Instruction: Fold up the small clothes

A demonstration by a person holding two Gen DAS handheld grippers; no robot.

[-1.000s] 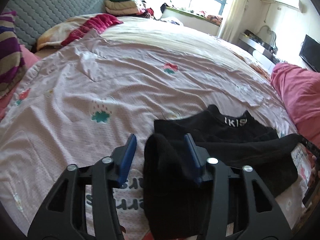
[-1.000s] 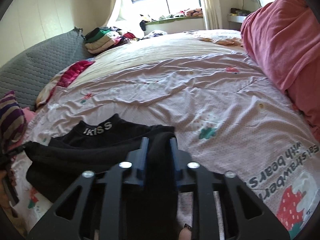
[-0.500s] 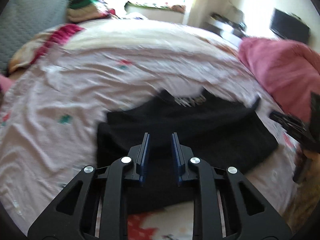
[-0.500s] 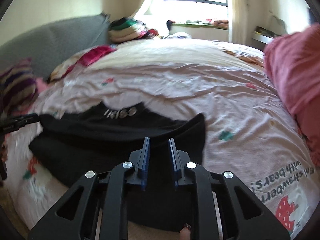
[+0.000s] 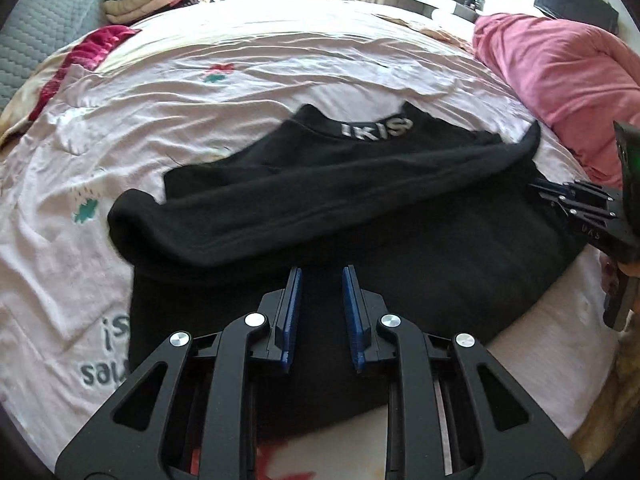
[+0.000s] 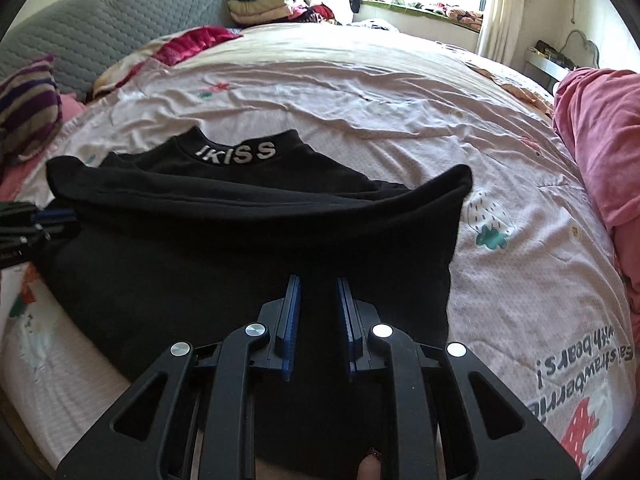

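Two tools [image 5: 321, 274] [image 6: 317, 280] — narrowly parted, over black top [image 6: 248, 248]

1. A black top [image 5: 360, 216] lies folded on the pink bedspread [image 5: 200, 112].
2. The left tool [image 5: 321, 280] sits above its near edge, blue pads slightly apart, gripping nothing.
3. The right tool [image 5: 538, 192] touches the top's right side.

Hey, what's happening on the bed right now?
A person with a gripper in each hand is folding a black top on the pink bedsheet. It lies flat, collar away from the cameras, with one sleeve folded across the body. The left gripper and the right gripper both sit over the near hem, jaws slightly apart with black fabric between them; whether they grip is unclear.
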